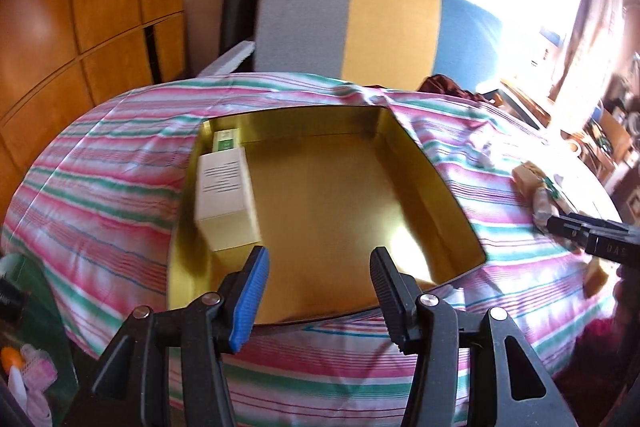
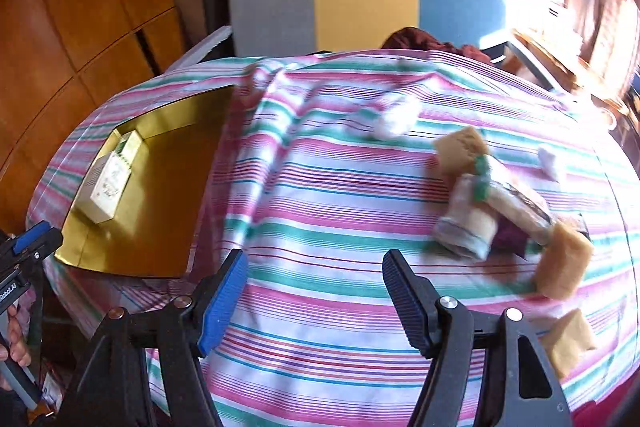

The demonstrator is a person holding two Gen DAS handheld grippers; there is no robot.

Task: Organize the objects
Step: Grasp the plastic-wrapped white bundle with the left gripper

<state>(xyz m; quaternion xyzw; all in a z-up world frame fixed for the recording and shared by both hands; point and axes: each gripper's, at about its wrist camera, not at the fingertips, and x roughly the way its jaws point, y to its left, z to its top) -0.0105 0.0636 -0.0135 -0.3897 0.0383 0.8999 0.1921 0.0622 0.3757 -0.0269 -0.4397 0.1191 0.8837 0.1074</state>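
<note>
A gold tin box (image 1: 400, 163) lies open on the striped cloth; it also shows at the left of the right wrist view (image 2: 168, 187). A white carton (image 1: 226, 195) and a small green-and-white box (image 1: 225, 141) stand along the tin's left wall. My left gripper (image 1: 318, 291) is open and empty over the tin's near rim. My right gripper (image 2: 314, 291) is open and empty above bare cloth. A pile of tan sponges (image 2: 564, 263), wrapped rolls (image 2: 468, 219) and a dark purple packet (image 2: 510, 239) lies to its right. A white wad (image 2: 396, 123) lies further back.
The striped cloth (image 2: 320, 187) covers a rounded table. A chair with a grey, yellow and blue back (image 1: 360, 23) stands behind it. A wooden cabinet (image 1: 80, 27) fills the left. Clutter and a bright window are at the right. The right gripper's body (image 1: 592, 235) shows in the left view.
</note>
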